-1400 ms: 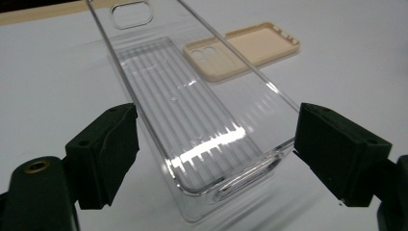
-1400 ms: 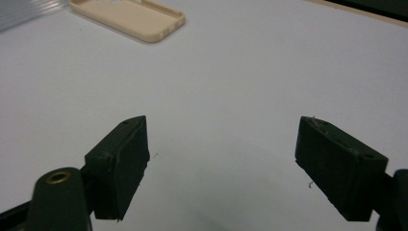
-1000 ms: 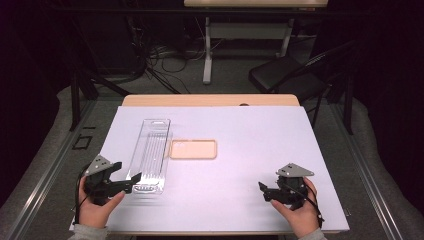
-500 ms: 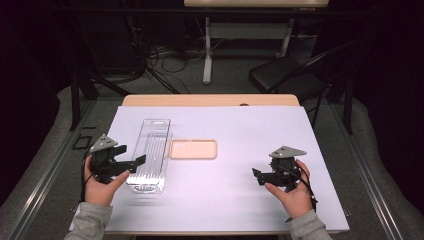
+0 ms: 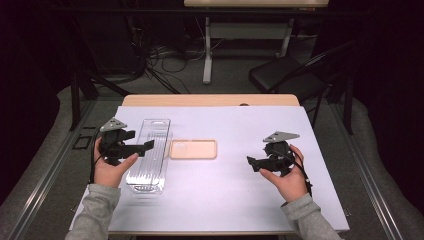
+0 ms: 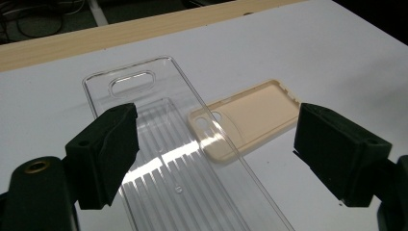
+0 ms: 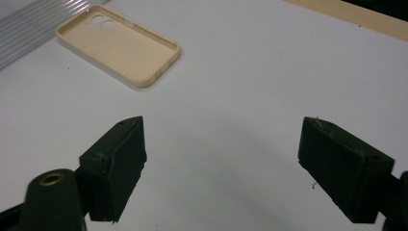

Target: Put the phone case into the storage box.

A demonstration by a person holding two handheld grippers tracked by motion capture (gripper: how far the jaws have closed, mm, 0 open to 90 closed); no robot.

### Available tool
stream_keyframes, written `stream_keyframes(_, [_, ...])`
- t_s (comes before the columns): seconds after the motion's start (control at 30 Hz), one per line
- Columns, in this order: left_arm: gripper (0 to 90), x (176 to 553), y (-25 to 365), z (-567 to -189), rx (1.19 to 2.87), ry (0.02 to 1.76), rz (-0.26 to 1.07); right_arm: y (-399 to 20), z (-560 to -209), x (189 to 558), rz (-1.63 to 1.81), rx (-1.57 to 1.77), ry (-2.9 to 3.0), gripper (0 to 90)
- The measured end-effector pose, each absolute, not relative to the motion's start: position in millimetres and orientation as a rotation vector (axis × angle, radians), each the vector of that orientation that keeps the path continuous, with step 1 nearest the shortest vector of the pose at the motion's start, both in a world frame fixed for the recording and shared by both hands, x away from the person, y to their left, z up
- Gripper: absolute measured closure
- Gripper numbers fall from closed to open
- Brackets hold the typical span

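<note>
White sheet (image 5: 235,195) covers a wooden table (image 5: 210,100); dark room behind with a folding chair (image 5: 287,75) and floor cables (image 5: 170,57).

Left gripper (image 5: 141,147): jaws spread wide, nothing between them. In the high view its tips sit over the left edge of the clear plastic tray (image 5: 150,155). In the left gripper view the tray (image 6: 192,168) runs up between the 2 jaws, ribbed floor, oval cutout at its far end. Can't tell if the jaws touch it or sit above it.

Beige phone case (image 5: 193,149) lies flat, open side up, just right of the tray, its short end against or slightly under the tray's rim. Left gripper view shows the case (image 6: 255,118) beyond and between the jaws, camera holes toward the tray.

Right gripper (image 5: 254,163): jaws also wide apart, holding nothing, over bare sheet, pointing toward the case but well apart from it. Right gripper view has the case (image 7: 120,45) at upper left, ahead of the left jaw, with a corner of the tray (image 7: 33,21) past it.

Left hand (image 5: 111,167) and right hand (image 5: 286,177) grip the handles; grey sleeves (image 5: 97,212) enter from the bottom.
</note>
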State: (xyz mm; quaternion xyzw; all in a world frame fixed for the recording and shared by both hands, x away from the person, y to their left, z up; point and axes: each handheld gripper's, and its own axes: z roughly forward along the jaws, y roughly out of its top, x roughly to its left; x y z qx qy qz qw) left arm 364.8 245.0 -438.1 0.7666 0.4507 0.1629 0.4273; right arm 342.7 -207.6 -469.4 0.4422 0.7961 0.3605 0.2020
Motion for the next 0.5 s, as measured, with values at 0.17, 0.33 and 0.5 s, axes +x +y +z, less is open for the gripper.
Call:
stream_keyframes(0.17, [15.9, 374.7, 243.7, -431.4, 1.897, 1.118, 0.395, -201.1, -460.3, 354.8, 0.995, 1.22, 2.239, 15.5])
stream_keyframes(0.33, [15.9, 385.9, 241.9, -427.8, 1.92, 1.121, 0.403, -194.6, -458.6, 367.6, 0.994, 1.218, 2.253, 15.4])
stream_keyframes(0.5, [15.9, 392.5, 245.7, -429.2, 1.914, 1.141, 0.376, -187.9, -456.2, 377.5, 0.971, 1.215, 2.28, 14.9])
